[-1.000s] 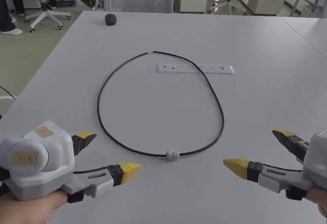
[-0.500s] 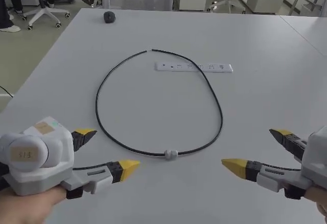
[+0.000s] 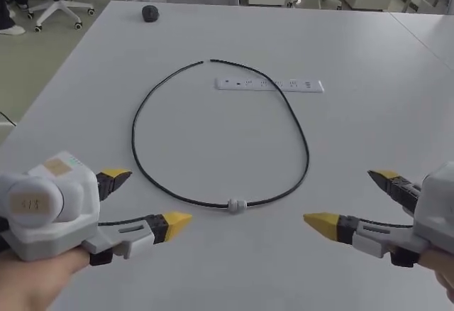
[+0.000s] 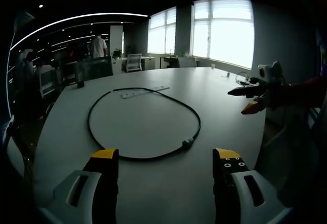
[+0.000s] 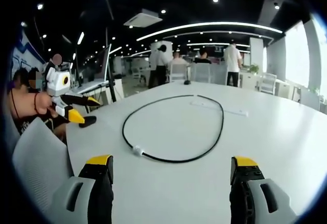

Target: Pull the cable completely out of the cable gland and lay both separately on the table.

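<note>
- The left gripper (image 3: pixel 152 197) hovers above the counter (image 3: pixel 369 62), left of the cable gland (image 3: pixel 237 204) and a little nearer the person. Its yellow-tipped jaws are wide apart and hold nothing.
- The black cable (image 3: pixel 133 137) lies flat in a big loop, running out from the gland on both sides. Its two ends almost meet far beyond the gland.
- The pale gland sits threaded on the cable at the loop's nearest point, between the two grippers.
- A white power strip (image 3: pixel 269 84) lies far beyond the gland, with the cable crossing it.
- The right gripper (image 3: pixel 340 197) hovers right of the gland, jaws spread and empty.
</note>
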Demonstrator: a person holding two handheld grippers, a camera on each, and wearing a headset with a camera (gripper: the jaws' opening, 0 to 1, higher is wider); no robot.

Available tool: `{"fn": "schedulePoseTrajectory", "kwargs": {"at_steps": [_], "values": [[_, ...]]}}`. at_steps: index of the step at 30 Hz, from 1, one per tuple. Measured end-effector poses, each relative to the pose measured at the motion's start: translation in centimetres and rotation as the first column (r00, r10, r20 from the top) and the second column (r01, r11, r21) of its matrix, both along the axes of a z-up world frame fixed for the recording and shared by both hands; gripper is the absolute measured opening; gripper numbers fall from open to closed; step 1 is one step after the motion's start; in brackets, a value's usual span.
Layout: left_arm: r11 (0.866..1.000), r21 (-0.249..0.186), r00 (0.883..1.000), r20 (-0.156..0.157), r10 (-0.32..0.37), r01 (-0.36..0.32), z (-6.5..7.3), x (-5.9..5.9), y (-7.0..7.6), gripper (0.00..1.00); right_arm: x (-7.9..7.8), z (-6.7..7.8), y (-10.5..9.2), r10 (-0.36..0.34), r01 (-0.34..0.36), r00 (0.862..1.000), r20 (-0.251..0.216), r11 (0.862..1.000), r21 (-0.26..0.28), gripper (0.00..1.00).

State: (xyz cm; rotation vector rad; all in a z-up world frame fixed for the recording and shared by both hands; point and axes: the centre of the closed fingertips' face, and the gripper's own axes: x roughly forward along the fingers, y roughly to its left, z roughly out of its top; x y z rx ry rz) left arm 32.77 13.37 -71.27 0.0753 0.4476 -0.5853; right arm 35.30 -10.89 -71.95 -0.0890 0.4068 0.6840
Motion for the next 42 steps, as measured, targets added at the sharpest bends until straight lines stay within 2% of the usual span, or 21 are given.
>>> {"fn": "schedulePoseTrajectory", "kwargs": {"at_steps": [9,14,18,23,27,30,34,35,36,39,42], "values": [[1.0,0.001,1.0,-0.006,-0.007,0.007,-0.3,0.2,-0.2,0.76,0.2,-0.4,1.2,0.071,-0.071,0.997,-0.009,0.996,-0.05,0.94],[1.0,0.006,1.0,-0.009,-0.011,0.011,-0.5,0.3,-0.3,0.75,0.2,-0.9,2.3,0.149,-0.15,0.989,-0.014,0.982,-0.117,0.89],[1.0,0.009,1.0,-0.015,-0.015,0.015,-0.7,0.3,-0.2,0.75,0.4,-1.1,2.9,0.187,-0.188,0.982,-0.024,0.974,-0.126,0.84],[1.0,0.007,1.0,-0.018,-0.015,0.015,-1.0,0.4,0.0,0.74,0.6,-1.9,3.8,0.267,-0.27,0.963,-0.042,0.941,-0.203,0.75],[1.0,0.005,1.0,-0.019,-0.019,0.019,-1.1,0.4,-0.1,0.74,0.8,-2.1,4.7,0.307,-0.313,0.95,-0.062,0.925,-0.215,0.67],[1.0,0.001,1.0,-0.019,-0.019,0.019,-1.2,0.3,-0.2,0.74,0.9,-2.7,5.4,0.342,-0.351,0.936,-0.08,0.902,-0.25,0.59],[1.0,0.003,0.999,-0.02,-0.025,0.025,-1.3,0.3,-0.3,0.74,0.9,-3.5,6.2,0.376,-0.391,0.921,-0.107,0.882,-0.262,0.56],[1.0,0.003,0.999,-0.021,-0.026,0.026,-1.4,0.2,-0.3,0.74,0.7,-3.8,6.5,0.394,-0.414,0.91,-0.124,0.87,-0.269,0.55],[1.0,0.002,0.999,-0.022,-0.027,0.027,-1.4,0.2,-0.3,0.74,0.6,-3.9,6.6,0.399,-0.419,0.908,-0.128,0.866,-0.272,0.53],[1.0,0.0,0.999,-0.023,-0.028,0.028,-1.6,0.3,-0.3,0.74,0.8,-4.5,7.4,0.423,-0.447,0.895,-0.143,0.845,-0.295,0.51],[1.0,-0.001,0.999,-0.023,-0.028,0.028,-1.6,0.2,-0.4,0.74,1.1,-5.0,8.0,0.439,-0.467,0.884,-0.159,0.832,-0.301,0.49]]}}
